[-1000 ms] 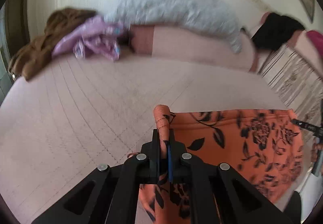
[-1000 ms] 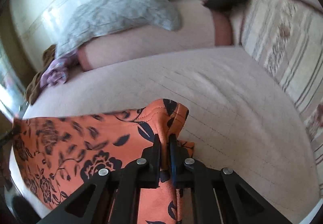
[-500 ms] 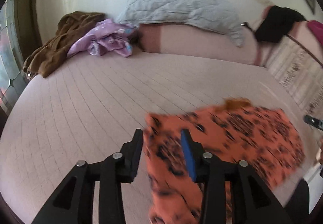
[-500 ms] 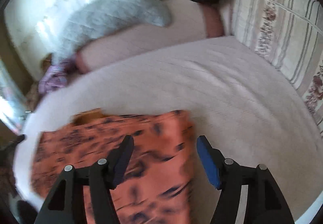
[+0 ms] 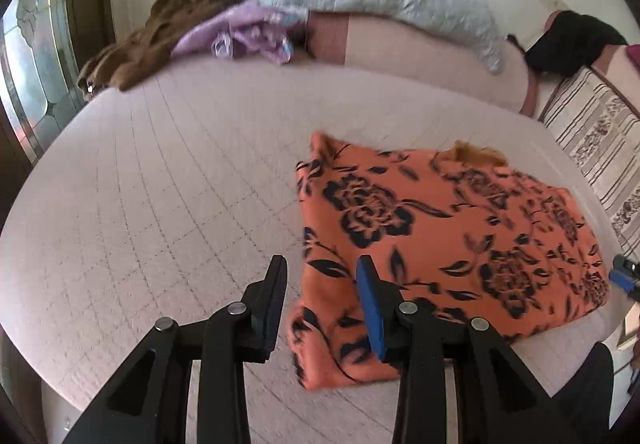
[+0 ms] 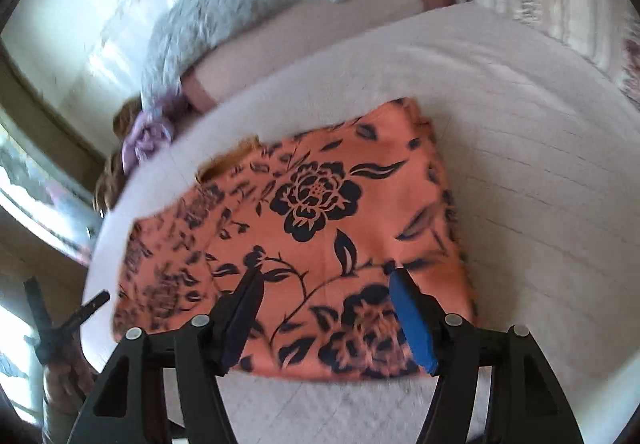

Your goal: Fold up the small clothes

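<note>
1. The pink quilted bed [image 5: 160, 203] fills the room.
2. An orange floral garment [image 5: 440, 236] lies folded flat near the bed's front edge.
3. The right gripper [image 6: 326, 308] hangs above the garment, jaws just opened wide, pads clear of the cloth.
4. The left gripper [image 5: 322, 304] hangs over its corner, jaws apart, gripping nothing.

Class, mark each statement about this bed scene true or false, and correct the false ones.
1. The orange floral garment lies flat on the bed. True.
2. The left gripper is clamped on the garment. False: its jaws are open and grip nothing.
3. The right gripper is open. True.
4. The purple clothing lies on top of the garment. False: it sits far off, beside the brown clothing.
</note>
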A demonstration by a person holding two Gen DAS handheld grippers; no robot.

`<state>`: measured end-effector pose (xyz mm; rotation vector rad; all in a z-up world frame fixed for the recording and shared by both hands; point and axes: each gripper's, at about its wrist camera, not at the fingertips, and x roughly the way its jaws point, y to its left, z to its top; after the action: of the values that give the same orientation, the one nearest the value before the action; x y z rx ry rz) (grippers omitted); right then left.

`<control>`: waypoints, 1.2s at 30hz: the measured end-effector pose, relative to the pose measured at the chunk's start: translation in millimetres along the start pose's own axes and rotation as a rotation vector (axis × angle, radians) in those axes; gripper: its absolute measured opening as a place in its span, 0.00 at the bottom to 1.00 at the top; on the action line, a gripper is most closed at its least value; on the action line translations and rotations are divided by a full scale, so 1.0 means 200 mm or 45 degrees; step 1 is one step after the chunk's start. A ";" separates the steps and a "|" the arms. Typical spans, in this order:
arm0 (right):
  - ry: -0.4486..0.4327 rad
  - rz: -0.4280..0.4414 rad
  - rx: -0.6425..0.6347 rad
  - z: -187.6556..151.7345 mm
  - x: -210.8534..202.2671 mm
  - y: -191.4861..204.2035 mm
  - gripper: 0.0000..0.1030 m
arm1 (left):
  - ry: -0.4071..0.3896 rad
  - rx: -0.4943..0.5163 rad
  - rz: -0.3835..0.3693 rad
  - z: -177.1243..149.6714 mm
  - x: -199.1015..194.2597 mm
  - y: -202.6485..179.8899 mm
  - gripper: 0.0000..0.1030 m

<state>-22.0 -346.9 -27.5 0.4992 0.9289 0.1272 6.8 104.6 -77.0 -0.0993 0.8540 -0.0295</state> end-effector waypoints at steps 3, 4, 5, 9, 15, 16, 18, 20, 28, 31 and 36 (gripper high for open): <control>0.007 0.095 0.260 -0.15 -0.07 -0.11 0.71 | -0.023 -0.011 -0.052 -0.05 -0.04 -0.09 0.36; 0.027 0.121 0.331 -0.19 -0.08 -0.13 0.71 | -0.028 -0.005 -0.057 -0.07 -0.03 -0.13 0.38; 0.055 0.138 0.393 -0.22 -0.07 -0.17 0.71 | -0.037 0.009 -0.066 -0.08 -0.02 -0.17 0.41; 0.055 0.153 0.538 -0.28 0.01 -0.25 0.71 | -0.029 0.071 -0.085 -0.09 0.03 -0.34 0.42; -0.005 0.133 0.694 -0.14 0.12 -0.37 0.10 | 0.163 0.121 0.023 -0.15 0.29 -0.44 0.50; -0.007 0.109 0.682 -0.12 0.10 -0.36 0.10 | 0.139 0.143 0.036 -0.15 0.27 -0.45 0.50; -0.092 0.008 0.493 -0.08 -0.01 -0.24 0.10 | 0.115 0.152 0.041 -0.14 0.22 -0.46 0.50; -0.142 -0.062 0.325 -0.07 -0.08 -0.14 0.12 | 0.079 0.124 0.031 -0.13 0.18 -0.46 0.50; -0.031 0.014 0.449 -0.13 -0.05 -0.38 0.50 | 0.122 0.167 0.057 -0.17 0.30 -0.51 0.51; -0.089 0.022 0.405 0.00 -0.13 -0.42 0.60 | 0.107 0.213 0.090 -0.18 0.30 -0.54 0.52; -0.006 0.116 0.328 0.33 0.02 -0.47 0.60 | 0.114 0.215 0.065 -0.17 0.30 -0.52 0.52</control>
<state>22.5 -452.2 -40.6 0.7802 0.9230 0.0891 22.2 -4.9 -134.3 0.0825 0.9398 -0.0584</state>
